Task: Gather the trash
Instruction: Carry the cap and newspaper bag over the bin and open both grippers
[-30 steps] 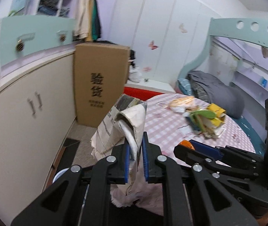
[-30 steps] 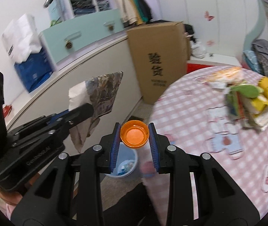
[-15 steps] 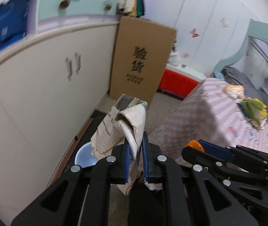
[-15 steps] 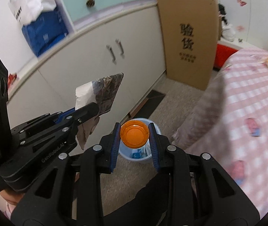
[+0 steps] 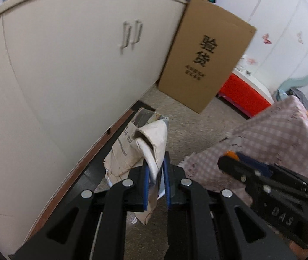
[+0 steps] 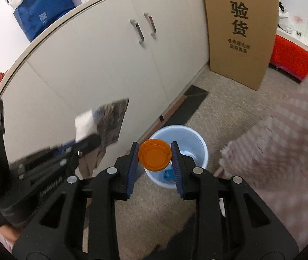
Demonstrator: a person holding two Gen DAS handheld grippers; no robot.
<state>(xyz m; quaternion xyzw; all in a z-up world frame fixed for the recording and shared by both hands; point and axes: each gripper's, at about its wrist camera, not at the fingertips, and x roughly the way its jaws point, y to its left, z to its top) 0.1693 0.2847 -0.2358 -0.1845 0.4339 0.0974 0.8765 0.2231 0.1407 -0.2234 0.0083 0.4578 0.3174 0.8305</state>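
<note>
My left gripper (image 5: 155, 164) is shut on a crumpled newspaper (image 5: 138, 143) and holds it in the air above the floor by the cabinet. The paper also shows in the right wrist view (image 6: 108, 123). My right gripper (image 6: 154, 153) is shut on an orange cap (image 6: 154, 157) and holds it above a light blue trash bin (image 6: 194, 136) that stands on the floor. A blue scrap lies inside the bin. The right gripper also shows in the left wrist view (image 5: 232, 158), to the right of the paper.
A white cabinet (image 6: 102, 49) runs along the left. A tall cardboard box (image 6: 240, 28) leans against it at the back. A pink checked tablecloth (image 6: 288, 143) hangs at the right. A red box (image 5: 242, 95) sits behind. The floor is grey carpet (image 6: 219, 99).
Both grippers have swung away from the table and tilted down toward the floor. The blue bin has come under the right gripper. Both holds are unchanged.
</note>
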